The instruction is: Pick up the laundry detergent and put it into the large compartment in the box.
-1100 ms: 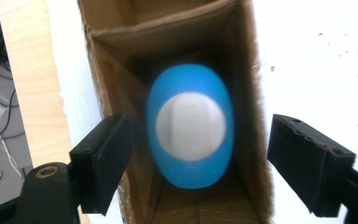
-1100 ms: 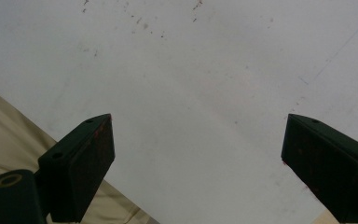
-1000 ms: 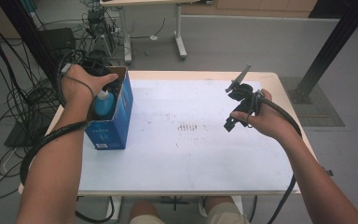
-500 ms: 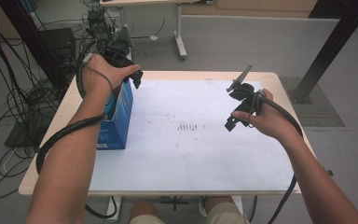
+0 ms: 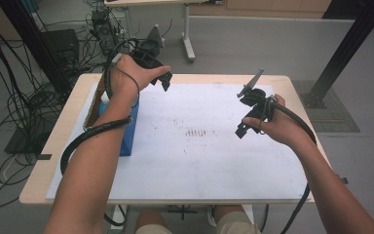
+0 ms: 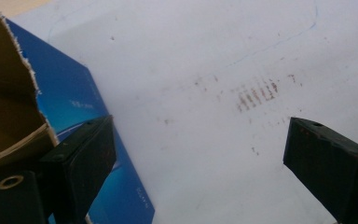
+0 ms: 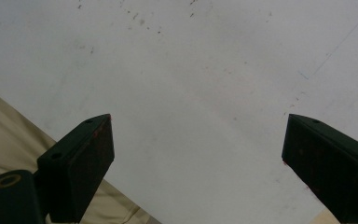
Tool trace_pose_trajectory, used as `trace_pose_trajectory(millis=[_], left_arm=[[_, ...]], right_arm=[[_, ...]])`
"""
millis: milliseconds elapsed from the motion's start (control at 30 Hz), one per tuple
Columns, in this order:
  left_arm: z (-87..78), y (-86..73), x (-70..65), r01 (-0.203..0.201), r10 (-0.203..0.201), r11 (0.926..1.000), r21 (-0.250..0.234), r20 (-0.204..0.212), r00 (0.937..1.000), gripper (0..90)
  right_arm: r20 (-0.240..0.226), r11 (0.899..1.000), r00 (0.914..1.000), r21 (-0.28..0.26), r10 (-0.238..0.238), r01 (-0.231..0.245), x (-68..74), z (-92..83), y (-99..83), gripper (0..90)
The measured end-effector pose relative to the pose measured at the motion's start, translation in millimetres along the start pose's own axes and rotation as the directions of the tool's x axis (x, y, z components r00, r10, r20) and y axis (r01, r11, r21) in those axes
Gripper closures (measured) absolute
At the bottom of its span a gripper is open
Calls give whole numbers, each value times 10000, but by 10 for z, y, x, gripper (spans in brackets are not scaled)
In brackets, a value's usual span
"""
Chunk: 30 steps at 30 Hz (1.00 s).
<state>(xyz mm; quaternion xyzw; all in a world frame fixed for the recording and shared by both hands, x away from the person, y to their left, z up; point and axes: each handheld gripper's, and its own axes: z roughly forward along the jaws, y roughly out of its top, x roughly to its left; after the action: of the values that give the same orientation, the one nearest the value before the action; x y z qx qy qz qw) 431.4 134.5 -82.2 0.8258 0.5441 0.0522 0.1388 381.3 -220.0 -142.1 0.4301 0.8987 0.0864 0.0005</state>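
An open blue cardboard box (image 5: 126, 132) stands at the table's left side, with something pale blue (image 5: 104, 100) inside it. My left gripper (image 5: 166, 82) hovers past the box's far end, near the table's back edge. Its jaws have just been opening and nothing is between them. In the left gripper view the left gripper (image 6: 196, 154) is open above the white sheet (image 6: 214, 56), with the box (image 6: 74, 107) beside its left jaw. My right gripper (image 5: 240, 130) hangs over the sheet's right half. In the right gripper view the right gripper (image 7: 196, 154) stands open and empty.
A white sheet (image 5: 199, 161) with brown smudges (image 5: 197, 131) covers the wooden table (image 5: 39, 180). Cables (image 5: 9, 122) and dark equipment (image 5: 58, 46) crowd the floor at the left. Another table's leg (image 5: 187, 34) stands behind, and a black post (image 5: 343, 53) at the right.
My left hand has come up out of the blue box and moved toward the table's far edge, and its jaws have spread. The right hand has stayed put.
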Motion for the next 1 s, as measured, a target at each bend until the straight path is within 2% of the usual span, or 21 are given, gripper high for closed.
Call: trace_pose_trajectory(millis=[367, 1000], left_arm=[[55, 44, -59, -201, 204, 9998, -94, 264, 9994, 96], [97, 112, -147, -463, 464, 9989, -42, 452, 9979, 96]], right_arm=[[-34, 10000, 10000, 21, -78, 78, 24, 12, 28, 88], [-22, 10000, 10000, -13, -26, 26, 9, 2, 9, 88]])
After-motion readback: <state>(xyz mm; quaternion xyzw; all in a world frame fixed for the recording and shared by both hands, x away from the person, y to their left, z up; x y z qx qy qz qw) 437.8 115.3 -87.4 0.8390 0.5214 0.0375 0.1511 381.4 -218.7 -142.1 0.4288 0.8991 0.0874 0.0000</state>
